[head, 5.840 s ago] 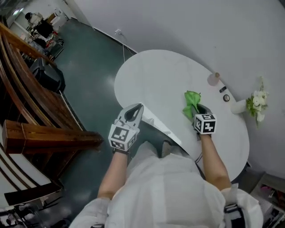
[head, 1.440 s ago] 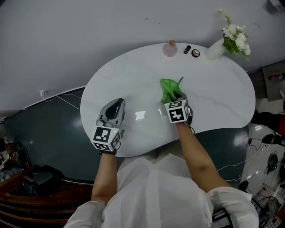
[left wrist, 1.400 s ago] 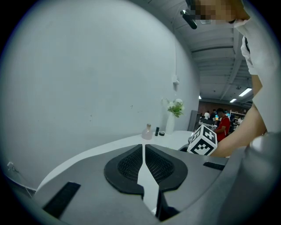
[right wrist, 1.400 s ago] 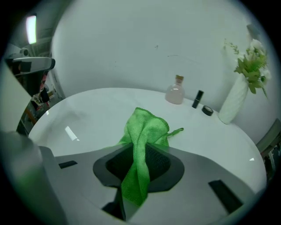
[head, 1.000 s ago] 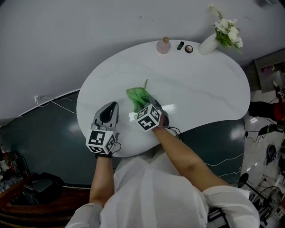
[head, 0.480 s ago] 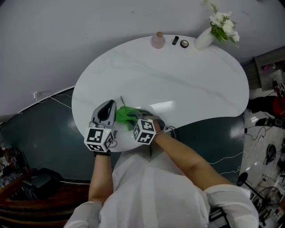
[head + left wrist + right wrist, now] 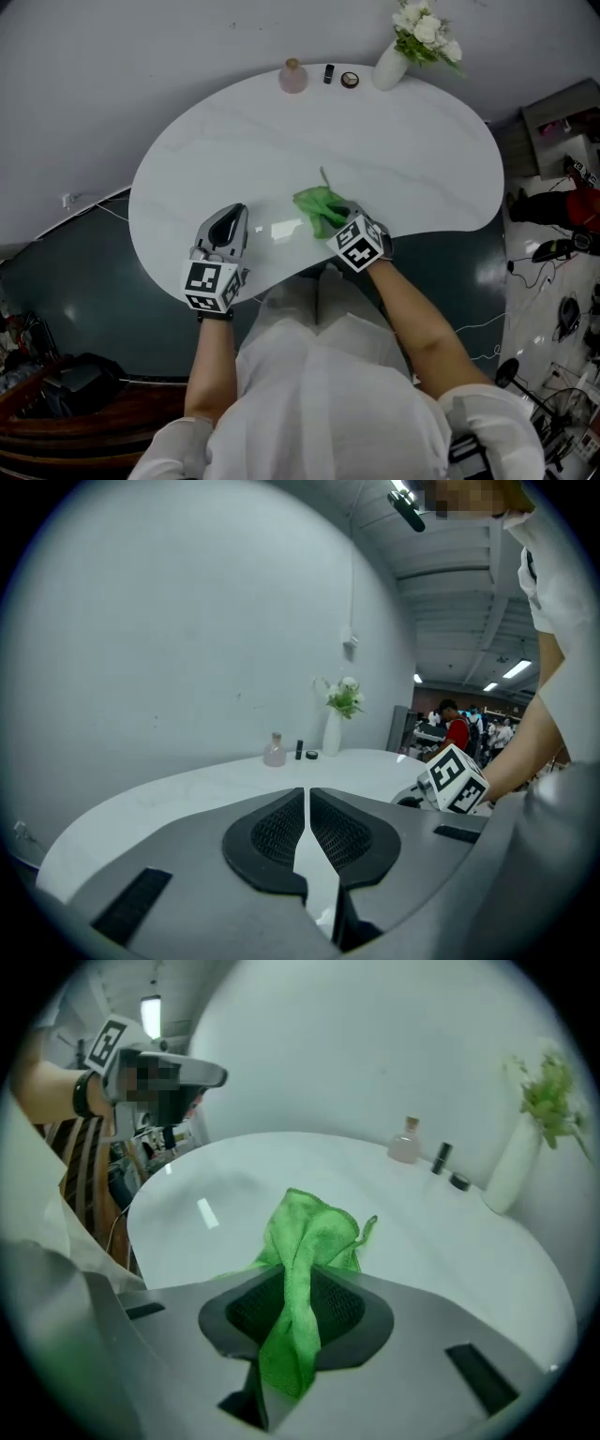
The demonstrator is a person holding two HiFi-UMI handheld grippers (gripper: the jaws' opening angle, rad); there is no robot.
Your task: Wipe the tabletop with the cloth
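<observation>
A green cloth [image 7: 318,204] lies bunched on the white kidney-shaped tabletop [image 7: 394,141] near its front edge. My right gripper [image 7: 335,221] is shut on the cloth [image 7: 305,1241], which hangs out ahead of the jaws and touches the table. My left gripper [image 7: 228,228] hovers over the table's front left part, jaws shut with nothing between them [image 7: 307,832]. The right gripper's marker cube [image 7: 454,780] shows at the right of the left gripper view.
At the table's far edge stand a small pink bottle [image 7: 292,76], two small dark items [image 7: 337,75] and a white vase with flowers [image 7: 403,42]. A grey wall runs behind the table. Dark floor with cables lies to the left, and clutter at the right.
My right gripper has swept the cloth rightward along the table's front, away from the left gripper. The left gripper has stayed about where it was.
</observation>
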